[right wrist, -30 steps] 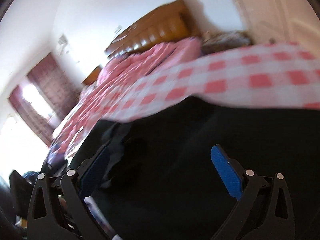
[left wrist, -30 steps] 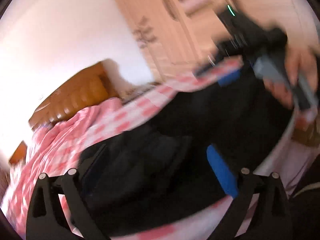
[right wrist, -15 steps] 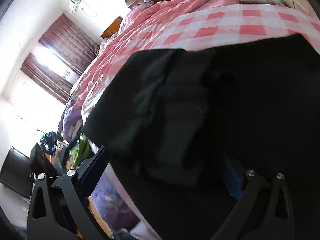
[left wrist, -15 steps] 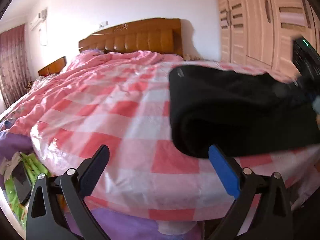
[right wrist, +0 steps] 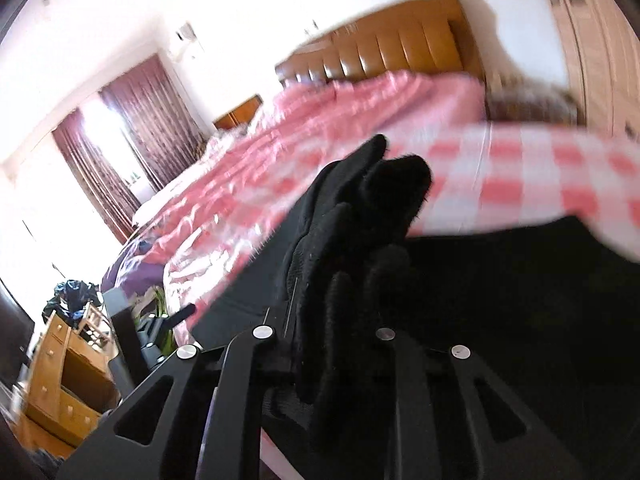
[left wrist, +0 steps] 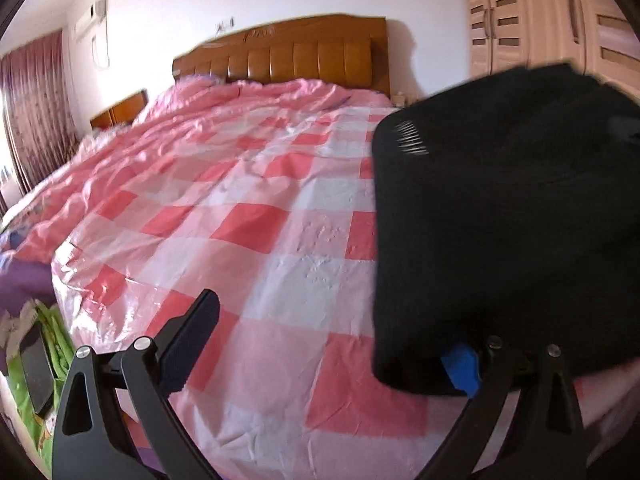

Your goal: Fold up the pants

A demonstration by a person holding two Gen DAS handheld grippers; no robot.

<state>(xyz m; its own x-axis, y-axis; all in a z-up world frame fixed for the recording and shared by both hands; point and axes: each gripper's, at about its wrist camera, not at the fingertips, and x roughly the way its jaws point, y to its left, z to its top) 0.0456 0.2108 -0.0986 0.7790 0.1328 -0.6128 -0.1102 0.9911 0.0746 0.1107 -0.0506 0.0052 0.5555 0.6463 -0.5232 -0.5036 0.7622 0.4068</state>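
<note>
The black pants [left wrist: 500, 216] lay bundled at the near right part of the bed [left wrist: 256, 216], on its pink-and-white checked cover, one edge hanging toward the foot. The right claw [right wrist: 332, 308] had just been closing and was clamped on a thick bunch of the black cloth, several layers pinched between its fingers. The left claw [left wrist: 328, 344] stood wide open beside the bundle; its blue-padded finger was tucked under the overhanging cloth, but nothing was pressed between the two.

The pants looked soft, thick and limp, the sort of fabric that would sag and drag rather than hold a line, and likely not slippery. A pinch through many layers could lift the whole heap at once, so I judged a corner or the outer edge of a single fold the better place to take hold, one claw at each end.

The glossy cover seemed slick and might let the cloth slide. Beyond stood the wooden headboard [left wrist: 304, 52], a wardrobe [left wrist: 532, 20] to the right, and clutter on the floor by the bed's left corner, none of it in the way.
</note>
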